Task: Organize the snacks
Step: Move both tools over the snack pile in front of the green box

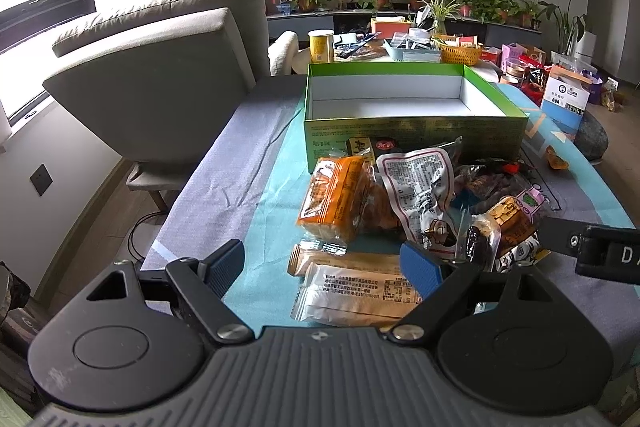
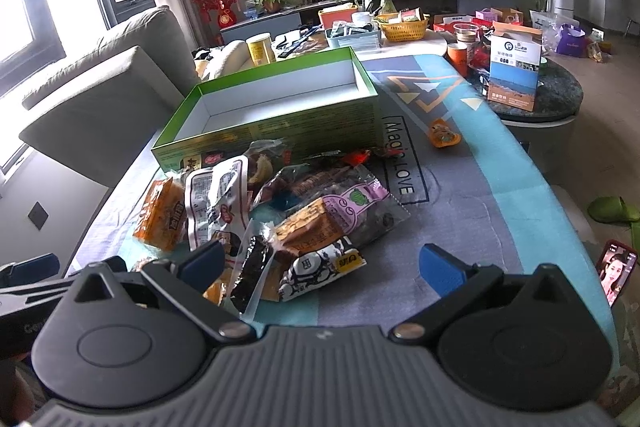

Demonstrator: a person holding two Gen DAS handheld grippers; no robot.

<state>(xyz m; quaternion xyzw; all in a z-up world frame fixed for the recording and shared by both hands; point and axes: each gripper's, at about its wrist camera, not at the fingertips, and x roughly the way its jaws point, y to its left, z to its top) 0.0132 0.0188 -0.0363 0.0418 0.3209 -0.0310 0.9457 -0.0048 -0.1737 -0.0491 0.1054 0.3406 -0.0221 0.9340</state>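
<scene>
- Both tools hang over the near edge of the pile, tilted down at it. The left gripper (image 1: 324,265), low centre of its view, has its jaws spread wide and nothing in them; the right gripper (image 2: 320,263) stands open too, empty, over bare cloth and the pile's near edge.
- The snacks sit in a heap mid-frame, right against the front wall of the green box (image 1: 416,139), which is empty inside, so nothing is sorted yet by the look of it.
- Risk one: packets overlap. The orange packet (image 1: 336,199) leans on the white printed pouch (image 1: 424,195); grab one and the other may drag along or slide off the table (image 1: 224,163).
- Risk two: the flat pale wrapper (image 1: 352,293) lies directly under the left jaws, tight to the cloth. A shallow pinch could bunch the fabric instead.
- Risk three: the two tools are close, the right one already poking into the lower right of the left view. Reaching for the same packet, they could knock together.
- The stray orange sweet (image 2: 443,135), right of centre and apart from the heap, is easy to forget.
</scene>
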